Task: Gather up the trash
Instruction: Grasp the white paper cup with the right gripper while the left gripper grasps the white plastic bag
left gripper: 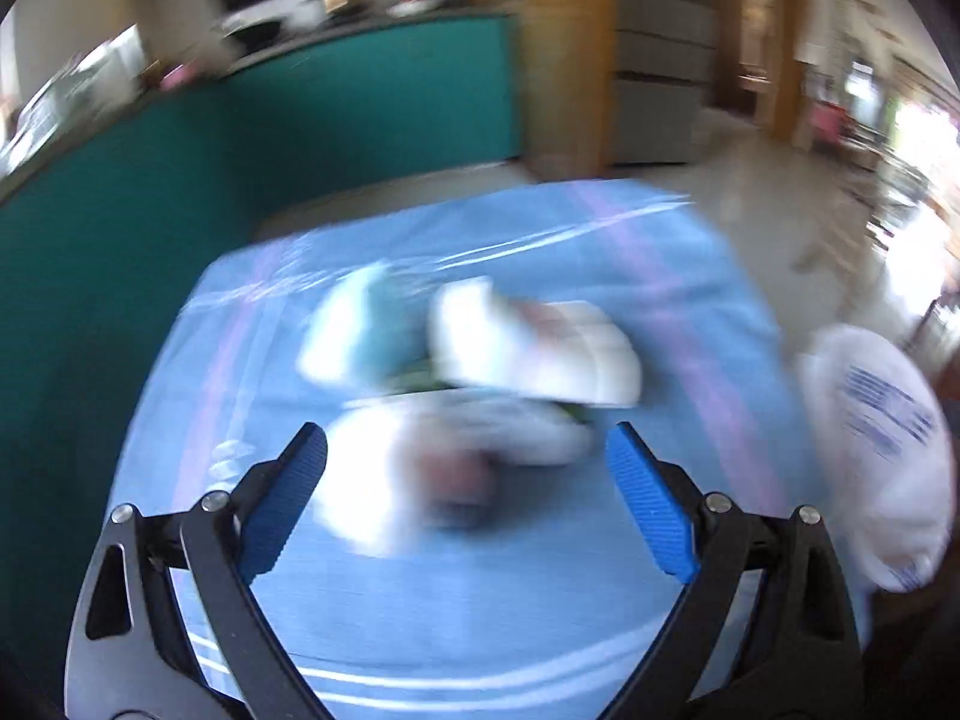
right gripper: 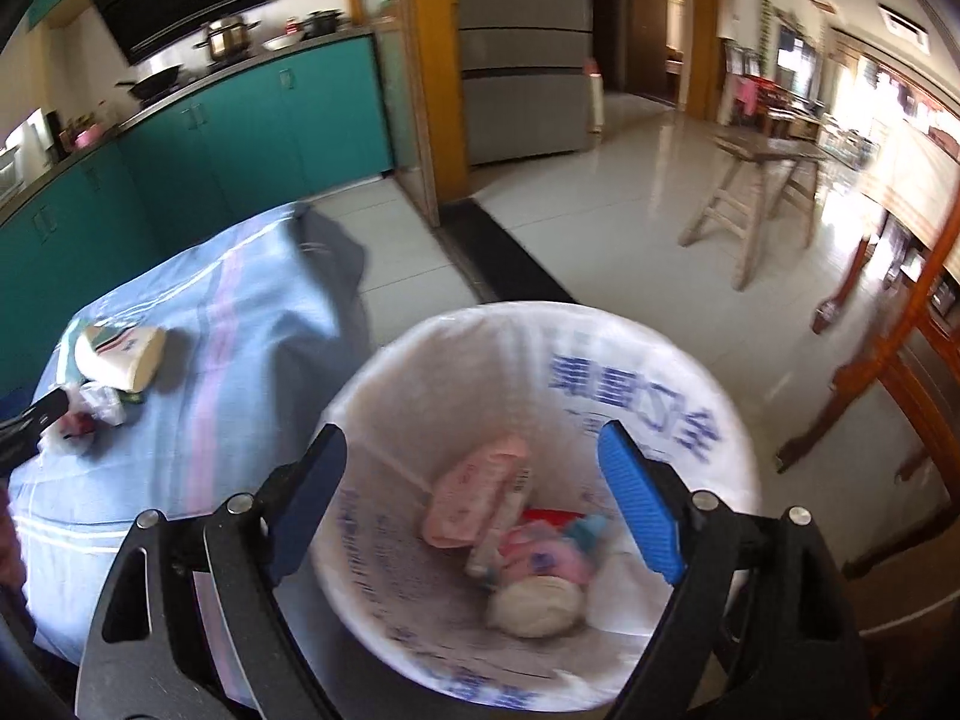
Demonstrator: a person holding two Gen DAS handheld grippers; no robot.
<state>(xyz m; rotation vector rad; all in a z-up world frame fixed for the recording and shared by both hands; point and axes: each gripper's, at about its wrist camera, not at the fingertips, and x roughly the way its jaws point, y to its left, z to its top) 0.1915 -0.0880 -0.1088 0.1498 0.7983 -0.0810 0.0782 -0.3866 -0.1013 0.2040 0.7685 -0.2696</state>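
A blurred pile of trash [left gripper: 456, 372] lies on the blue tablecloth [left gripper: 420, 600]: a tipped paper cup [left gripper: 528, 342], white crumpled wrappers and a reddish scrap. My left gripper [left gripper: 465, 480] is open, just above and in front of the nearest wrapper. The right wrist view shows the same cup [right gripper: 120, 354] and wrappers [right gripper: 90, 414] at the left, with the left gripper's dark tip beside them. My right gripper [right gripper: 474, 504] is open and empty over the white-lined bin [right gripper: 660, 372], which holds pink packets [right gripper: 474, 486] and a white wad.
The bin [left gripper: 882, 456] stands off the table's right edge. Teal kitchen cabinets [right gripper: 240, 138] run behind the table. A wooden stool [right gripper: 756, 192] and wooden furniture [right gripper: 888, 360] stand on the tiled floor to the right.
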